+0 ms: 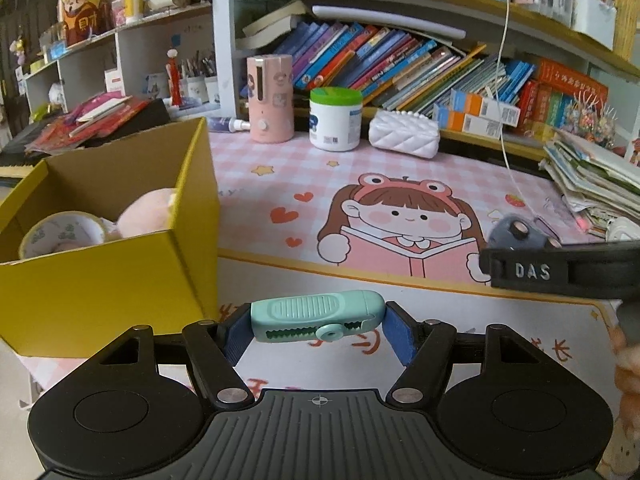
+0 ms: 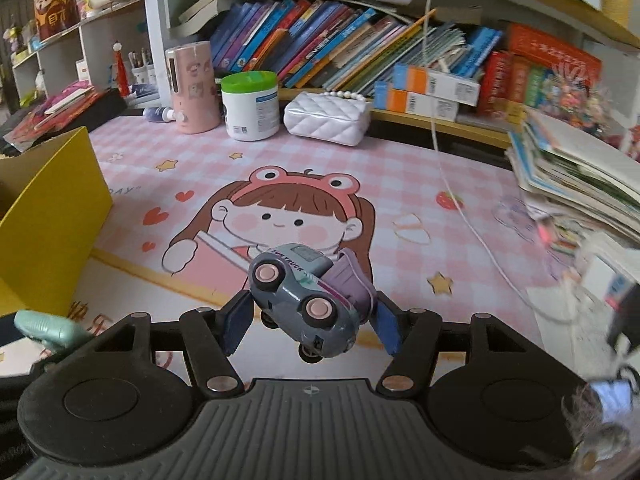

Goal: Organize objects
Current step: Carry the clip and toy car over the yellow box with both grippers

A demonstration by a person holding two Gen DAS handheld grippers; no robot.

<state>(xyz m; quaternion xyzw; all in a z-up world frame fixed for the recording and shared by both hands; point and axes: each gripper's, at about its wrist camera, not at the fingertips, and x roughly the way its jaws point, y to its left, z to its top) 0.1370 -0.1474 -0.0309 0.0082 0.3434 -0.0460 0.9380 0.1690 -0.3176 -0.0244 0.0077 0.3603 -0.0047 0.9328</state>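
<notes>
My left gripper [image 1: 318,330] is shut on a mint green correction tape [image 1: 318,316], held crosswise between the blue pads above the mat's front edge. My right gripper [image 2: 310,316] is shut on a grey-blue toy truck [image 2: 304,300] with pink wheels, tilted on its side above the pink desk mat [image 2: 400,168]. The toy truck also shows in the left wrist view [image 1: 516,232] at the right. The yellow cardboard box [image 1: 120,280] stands at the left and holds a tape roll [image 1: 60,236] and a pink plush [image 1: 148,212].
At the back of the desk stand a pink canister [image 1: 270,98], a white jar with green lid [image 1: 335,118] and a white quilted purse [image 1: 404,134]. Shelves of books rise behind. A stack of booklets [image 2: 576,176] lies at the right, with a white cable [image 2: 452,192] hanging down.
</notes>
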